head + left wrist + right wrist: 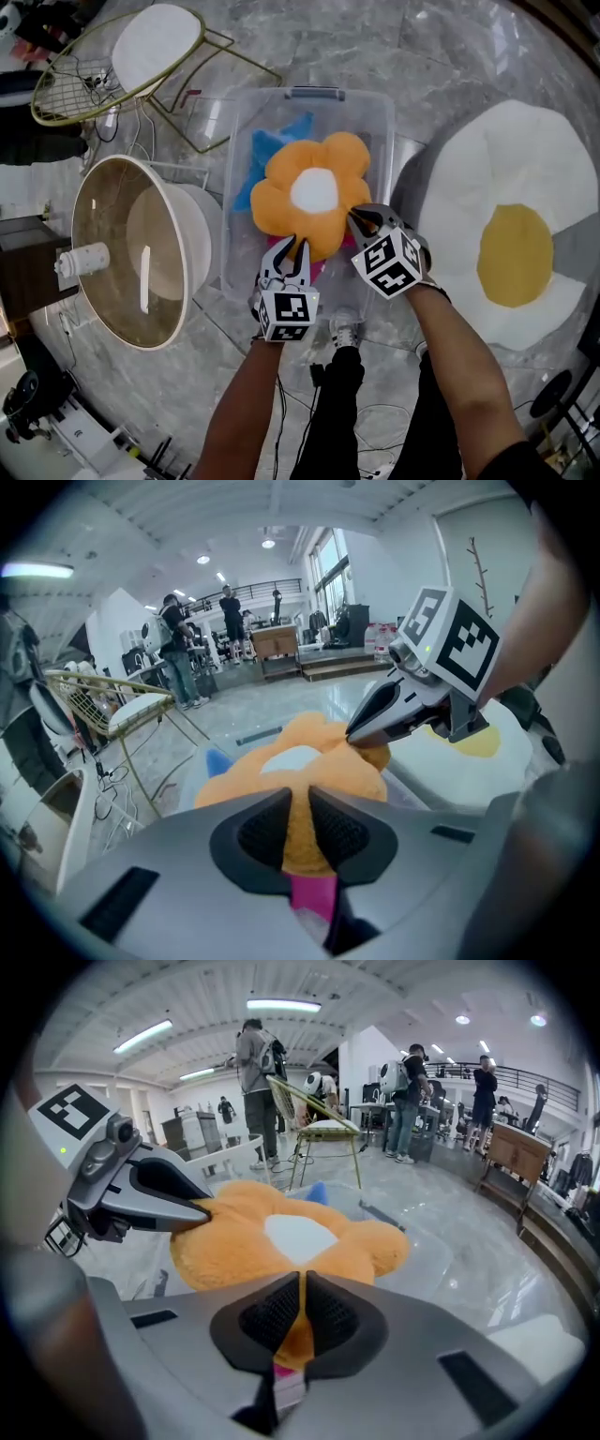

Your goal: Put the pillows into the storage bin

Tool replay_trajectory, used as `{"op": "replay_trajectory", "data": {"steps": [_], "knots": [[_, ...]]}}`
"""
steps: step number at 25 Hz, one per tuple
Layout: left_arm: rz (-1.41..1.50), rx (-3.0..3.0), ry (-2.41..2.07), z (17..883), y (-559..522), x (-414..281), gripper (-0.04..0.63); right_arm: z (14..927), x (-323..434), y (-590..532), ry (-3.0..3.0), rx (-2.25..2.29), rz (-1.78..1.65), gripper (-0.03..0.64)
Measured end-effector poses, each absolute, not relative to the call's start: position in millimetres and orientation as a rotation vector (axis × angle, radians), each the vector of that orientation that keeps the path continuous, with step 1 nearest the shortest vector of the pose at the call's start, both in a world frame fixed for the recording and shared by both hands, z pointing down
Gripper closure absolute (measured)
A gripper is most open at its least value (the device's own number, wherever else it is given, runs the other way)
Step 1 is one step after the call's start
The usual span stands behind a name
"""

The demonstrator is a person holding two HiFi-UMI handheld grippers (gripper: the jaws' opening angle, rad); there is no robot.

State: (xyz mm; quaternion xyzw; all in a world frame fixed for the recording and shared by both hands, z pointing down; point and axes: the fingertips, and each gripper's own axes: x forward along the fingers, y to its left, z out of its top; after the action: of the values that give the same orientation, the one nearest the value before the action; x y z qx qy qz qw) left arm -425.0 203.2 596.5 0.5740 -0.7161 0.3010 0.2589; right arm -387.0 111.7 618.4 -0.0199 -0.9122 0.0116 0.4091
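The clear storage bin stands on the marble floor; inside it, towards 11 o'clock, lies a blue pillow; the orange flower pillow with its white centre spreads over the bin's middle and near half, and whether it rests on the contents I cannot tell; a pink thing shows under its near edge; the left gripper is clenched on the flower pillow's rim at 6 o'clock, and the right gripper is clenched on its rim at 4 o'clock; a large fried-egg cushion lies just beside the bin at 3 o'clock; a bowl-shaped chair crowds it at 9 o'clock; a wire chair stands at 11 o'clock; cables trail at 6 o'clock.
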Motion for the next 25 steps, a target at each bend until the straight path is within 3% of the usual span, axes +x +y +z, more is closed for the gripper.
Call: {"op": "replay_trajectory", "data": {"steps": [1,2,3,4,7,16,25], "knots": [[0.819,1.537,-1.902,610.2,212.9,-428.2,0.52,629.0,-388.1,118.1,-2.272,-0.058,0.025,0.575],[0.82,1.51,-1.86,624.0,224.6,-431.0,0.472,639.4,-386.6,125.1,-2.242,-0.068,0.024,0.522],[0.821,1.481,-1.826,634.9,237.0,-433.8,0.413,647.5,-383.2,132.8,-2.217,-0.082,0.031,0.42],[0.822,1.46,-1.804,641.1,248.2,-436.8,0.386,651.1,-379.4,139.6,-2.205,-0.096,0.044,0.377],[0.793,1.453,-1.792,634.8,261.4,-448.5,0.302,639.2,-377.5,144.6,-2.237,-0.106,0.085,0.313],[0.706,1.471,-1.935,536.3,243.2,-445.9,0.291,525.9,-354.6,126.4,-2.402,0.092,0.236,0.288],[0.587,1.627,-2.029,353.8,203.9,-385.2,0.303,335.9,-272.4,91.7,-2.553,0.299,0.2,0.295]]}}
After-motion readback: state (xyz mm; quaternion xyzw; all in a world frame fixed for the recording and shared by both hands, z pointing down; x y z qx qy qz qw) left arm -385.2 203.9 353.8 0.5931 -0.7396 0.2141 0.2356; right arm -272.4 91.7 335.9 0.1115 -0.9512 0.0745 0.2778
